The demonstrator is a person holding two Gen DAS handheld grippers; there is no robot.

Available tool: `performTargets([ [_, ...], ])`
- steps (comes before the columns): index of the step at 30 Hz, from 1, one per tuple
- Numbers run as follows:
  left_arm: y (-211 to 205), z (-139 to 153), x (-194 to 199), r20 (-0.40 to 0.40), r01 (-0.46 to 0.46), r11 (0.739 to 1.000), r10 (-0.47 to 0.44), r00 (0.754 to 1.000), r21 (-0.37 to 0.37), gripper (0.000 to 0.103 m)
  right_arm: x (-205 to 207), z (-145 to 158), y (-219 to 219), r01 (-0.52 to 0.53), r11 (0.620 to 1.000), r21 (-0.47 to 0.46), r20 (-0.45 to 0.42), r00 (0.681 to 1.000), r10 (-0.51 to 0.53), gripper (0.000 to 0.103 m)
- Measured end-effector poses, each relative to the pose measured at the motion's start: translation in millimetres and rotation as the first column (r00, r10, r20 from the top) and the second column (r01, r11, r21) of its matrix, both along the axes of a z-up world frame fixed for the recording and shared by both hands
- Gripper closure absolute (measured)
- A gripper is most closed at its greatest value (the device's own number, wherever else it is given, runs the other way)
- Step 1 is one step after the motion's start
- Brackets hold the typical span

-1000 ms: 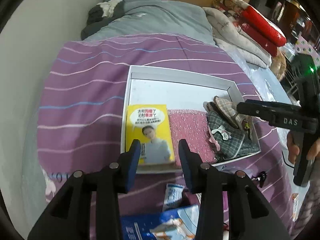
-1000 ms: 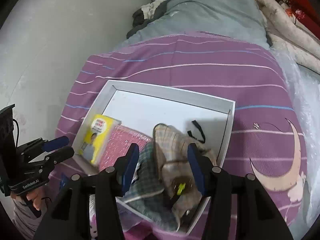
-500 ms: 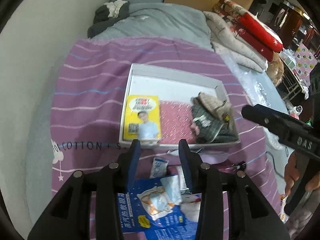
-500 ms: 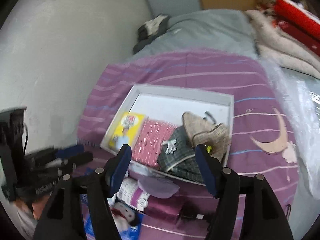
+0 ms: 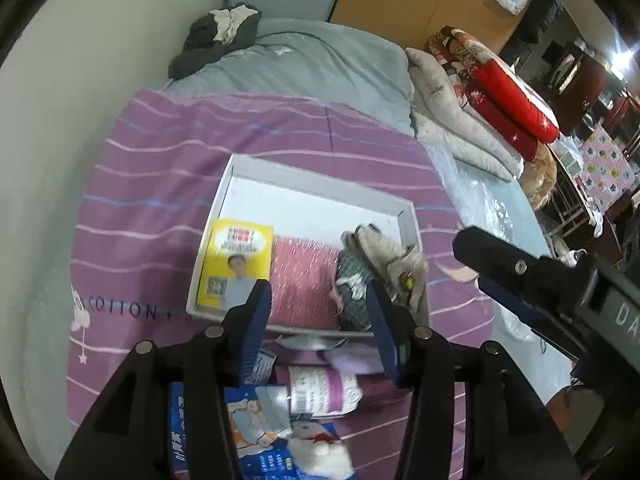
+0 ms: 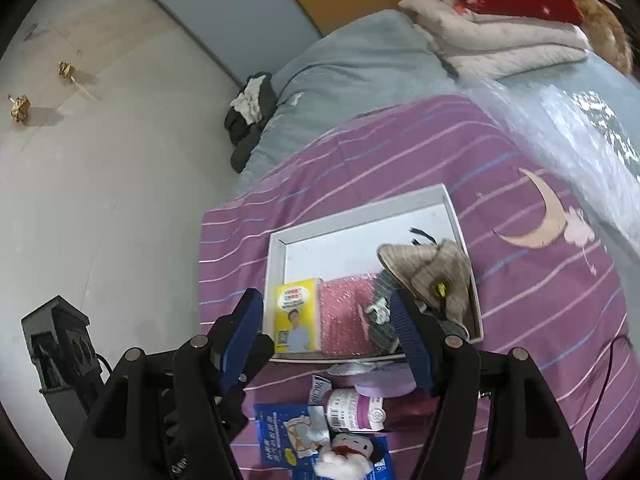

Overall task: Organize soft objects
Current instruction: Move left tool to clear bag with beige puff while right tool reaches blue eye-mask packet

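Note:
A white tray [image 5: 320, 188] lies on the purple striped bedspread. It holds a yellow booklet [image 5: 236, 256], a pink sparkly pouch [image 5: 304, 280], a grey plaid cloth [image 5: 352, 292] and a beige plaid hat [image 5: 384, 248]. My left gripper [image 5: 316, 320] hovers over the tray's near edge, its jaws opening with nothing between them. From the right, my right gripper [image 5: 472, 260] points toward the hat. In its own view the right gripper [image 6: 326, 320] stands open and empty above the tray [image 6: 360, 210], apart from the hat [image 6: 432, 272].
In front of the tray lie a lavender soft piece [image 6: 384, 380], a white and purple labelled roll [image 6: 354, 404], a blue packet [image 6: 280, 432] and a small plush doll [image 6: 348, 452]. Folded quilts [image 5: 480, 92] and a grey blanket [image 5: 320, 60] fill the far bed. A wall runs along the left.
Both grippers have drawn back and up from the tray. The right jaws widened and left the hat lying in the tray. The left jaws have spread. The items before the tray came into view.

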State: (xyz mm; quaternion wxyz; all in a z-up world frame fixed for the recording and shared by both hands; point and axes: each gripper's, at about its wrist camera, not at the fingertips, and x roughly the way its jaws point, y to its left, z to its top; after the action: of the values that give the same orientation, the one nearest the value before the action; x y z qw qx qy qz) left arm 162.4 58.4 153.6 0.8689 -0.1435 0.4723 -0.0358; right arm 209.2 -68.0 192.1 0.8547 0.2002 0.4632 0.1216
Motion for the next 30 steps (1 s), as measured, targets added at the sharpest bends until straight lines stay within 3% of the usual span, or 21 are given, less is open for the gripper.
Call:
performTargets([
  [5,14,-29,-11,-0.064,-0.048,0.999,0.049,0.997,0.018,0.052,-13,-30,-3,-0.011,1.000,-0.013,-0.041,0.999,0.011,0.037],
  [12,33,-51,-29,-0.139,-0.077,0.997,0.072,0.988,-0.030,0.052,-24,-76,6,-0.094,0.994,-0.049,-0.170,0.982,0.084,0.037],
  [18,40,-47,-42,-0.153,-0.063,0.998,0.057,0.987,-0.030,0.052,-29,-75,8,-0.131,0.991,-0.021,-0.199,0.972,0.124,0.036],
  [23,48,-38,-52,-0.152,-0.051,0.999,0.048,0.987,-0.016,0.052,-37,-66,16,-0.221,0.968,0.116,-0.180,0.954,0.239,0.035],
  [25,50,-35,-56,-0.156,-0.045,0.999,0.045,0.987,0.004,0.053,-38,-67,27,-0.259,0.959,0.117,-0.181,0.944,0.277,0.035],
  [28,54,-36,-59,-0.161,-0.038,0.999,0.040,0.986,0.016,0.067,-37,-76,46,-0.308,0.946,0.097,-0.216,0.922,0.322,0.035],
  [30,58,-38,-59,-0.169,-0.040,0.999,0.042,0.985,0.015,0.076,-35,-85,56,-0.342,0.932,0.118,-0.239,0.901,0.361,0.043],
])
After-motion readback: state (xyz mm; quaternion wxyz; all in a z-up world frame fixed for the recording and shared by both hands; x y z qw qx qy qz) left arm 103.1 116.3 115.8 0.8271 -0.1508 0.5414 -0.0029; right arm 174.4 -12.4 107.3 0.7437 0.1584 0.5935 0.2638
